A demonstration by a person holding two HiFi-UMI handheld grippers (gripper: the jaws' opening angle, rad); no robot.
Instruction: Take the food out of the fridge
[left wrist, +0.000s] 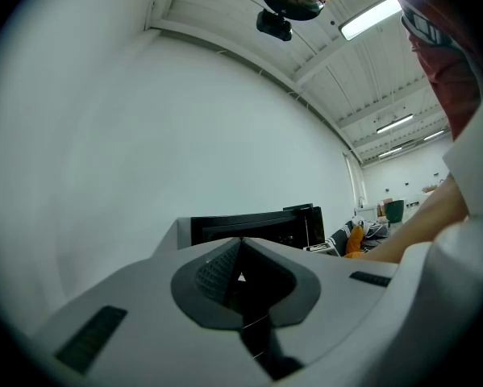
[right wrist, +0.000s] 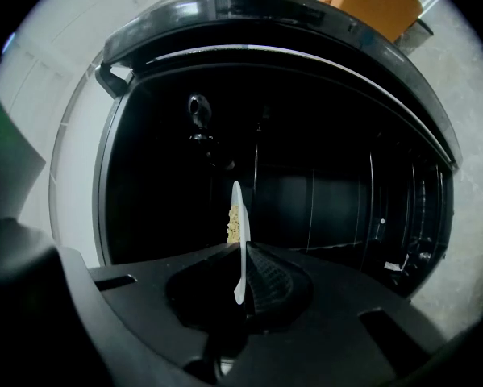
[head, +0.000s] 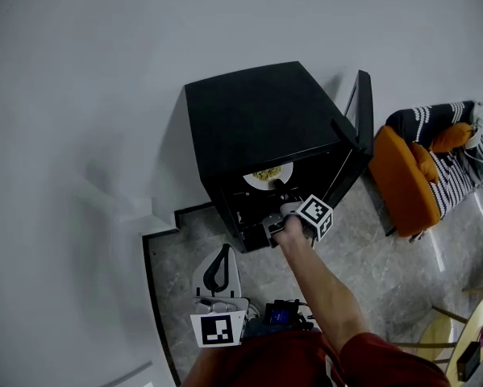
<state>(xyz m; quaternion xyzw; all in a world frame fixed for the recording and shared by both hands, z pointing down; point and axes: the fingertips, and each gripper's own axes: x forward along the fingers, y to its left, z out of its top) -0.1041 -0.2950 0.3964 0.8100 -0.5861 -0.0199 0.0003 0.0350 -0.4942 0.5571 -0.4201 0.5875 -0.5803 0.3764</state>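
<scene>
A small black fridge (head: 261,127) stands against the wall with its door (head: 362,107) swung open to the right. A white plate (head: 267,176) of yellowish food (head: 266,172) sits at the fridge's open front. My right gripper (head: 280,190) is shut on the plate's near rim. In the right gripper view the plate (right wrist: 237,232) shows edge-on between the jaws, with food (right wrist: 232,224) on its left face and the dark fridge interior (right wrist: 322,184) behind. My left gripper (head: 217,276) hangs low near my body, shut on nothing; its view shows the closed jaws of the left gripper (left wrist: 239,279) pointing at the wall.
An orange chair (head: 402,180) with a striped cloth (head: 443,147) stands right of the fridge door. A round yellow table (head: 467,341) sits at the bottom right. The white wall fills the left; grey marble floor (head: 362,248) lies in front of the fridge.
</scene>
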